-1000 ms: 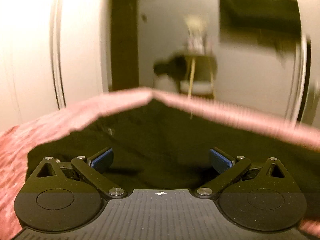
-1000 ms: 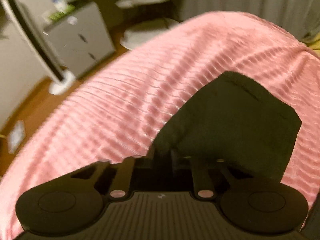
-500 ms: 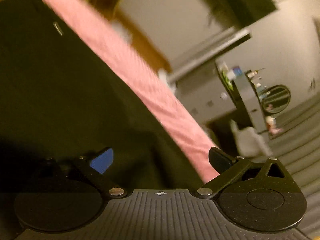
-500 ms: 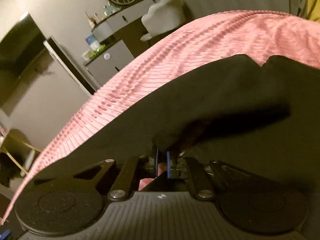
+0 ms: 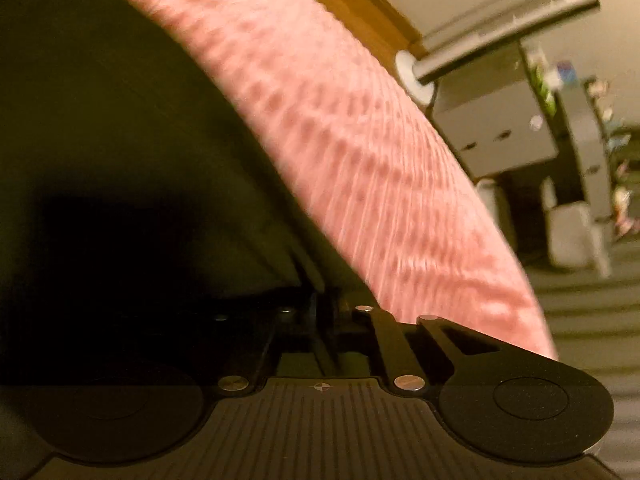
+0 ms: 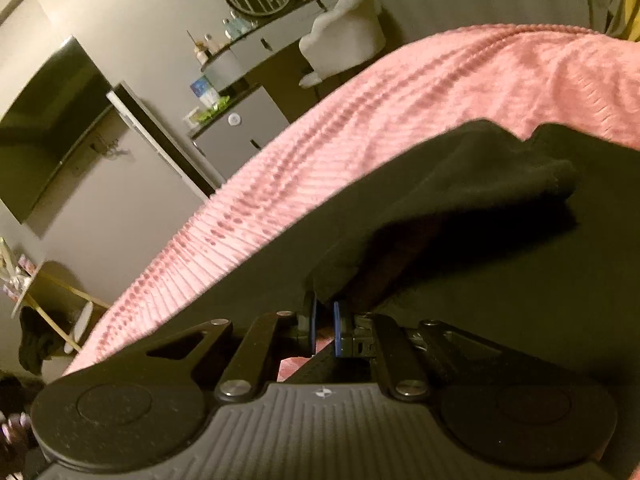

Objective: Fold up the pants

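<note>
Black pants [image 6: 460, 248] on pink blanket [image 6: 400, 112], right claw [image 6: 324, 328] clamped on a lifted pants edge, left claw [image 5: 326, 312] pinched together on pants [image 5: 120, 160], bare blanket [image 5: 360, 152] toward 2 o'clock

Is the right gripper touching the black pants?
Touching. In the right wrist view the right gripper has its blue pads closed on a fold of the pants, which rises straight out from between them.

Left gripper [image 5: 326, 312] was tilted, fingers pinched together on cloth; right gripper [image 6: 324, 326] likewise clamped, blue pads [image 6: 336, 330] nearly touching.
</note>
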Motion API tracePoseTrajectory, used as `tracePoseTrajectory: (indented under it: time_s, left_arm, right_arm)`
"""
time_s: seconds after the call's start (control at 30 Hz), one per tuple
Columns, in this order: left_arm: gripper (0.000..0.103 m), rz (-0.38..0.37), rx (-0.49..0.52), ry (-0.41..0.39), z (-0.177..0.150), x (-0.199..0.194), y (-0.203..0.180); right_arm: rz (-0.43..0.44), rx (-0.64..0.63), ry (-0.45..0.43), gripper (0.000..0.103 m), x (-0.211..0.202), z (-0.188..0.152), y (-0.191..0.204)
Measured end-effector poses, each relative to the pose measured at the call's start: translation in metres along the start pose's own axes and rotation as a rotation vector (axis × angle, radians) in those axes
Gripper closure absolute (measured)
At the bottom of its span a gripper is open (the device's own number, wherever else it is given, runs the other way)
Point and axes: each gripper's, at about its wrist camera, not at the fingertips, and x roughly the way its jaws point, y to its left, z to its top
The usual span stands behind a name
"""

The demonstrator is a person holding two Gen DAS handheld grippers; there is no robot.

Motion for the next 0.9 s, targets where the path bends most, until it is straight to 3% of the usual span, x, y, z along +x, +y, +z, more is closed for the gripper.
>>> tracePoseTrajectory:
  time_s: [0.13, 0.27, 0.4, 0.43, 0.47, 0.53, 0.6, 0.7, 0.83, 0.9]
  left_arm:
    - [0.099, -0.089, 0.088, -0.087, -0.047, -0.053, 0.024]
    - [0.102, -0.147, 0.188, -0.127, -0.125, -0.123, 0.069]
    - [0.101, -0.125, 0.169, -0.11, -0.19, -0.167, 0.123]
    - [0.091, -0.113, 0.165, -0.129, -0.191, -0.173, 0.13]
    - [0.08, -0.099, 0.172, -0.146, -0.185, -0.178, 0.131]
    - [0.032, -0.09, 0.164, -0.195, -0.162, -0.191, 0.12]
    - [0.001, -0.124, 0.172, -0.23, -0.134, -0.195, 0.094]
    - [0.002, -0.065, 0.171, -0.248, -0.086, -0.178, 0.052]
    - [0.002, 0.116, 0.1, -0.119, -0.03, -0.132, 0.021]
    - [0.004, 0.175, 0.074, -0.1, -0.016, -0.116, 0.019]
  right_arm:
    - [0.031, -0.018, -0.021, 0.096, -0.045, 0.0, -0.008]
    - [0.042, -0.055, -0.015, 0.095, -0.094, -0.016, -0.028]
    - [0.015, -0.09, 0.042, 0.093, -0.114, -0.039, -0.044]
    - [0.009, -0.086, 0.058, 0.092, -0.114, -0.044, -0.046]
    - [0.007, -0.075, 0.07, 0.092, -0.112, -0.047, -0.049]
    - [-0.004, -0.066, 0.087, 0.092, -0.107, -0.052, -0.05]
    - [-0.017, -0.067, 0.091, 0.092, -0.104, -0.054, -0.049]
    - [-0.017, -0.048, 0.086, 0.092, -0.105, -0.058, -0.052]
    - [-0.023, -0.051, 0.107, 0.092, -0.098, -0.059, -0.052]
    - [-0.02, -0.052, 0.119, 0.092, -0.096, -0.06, -0.055]
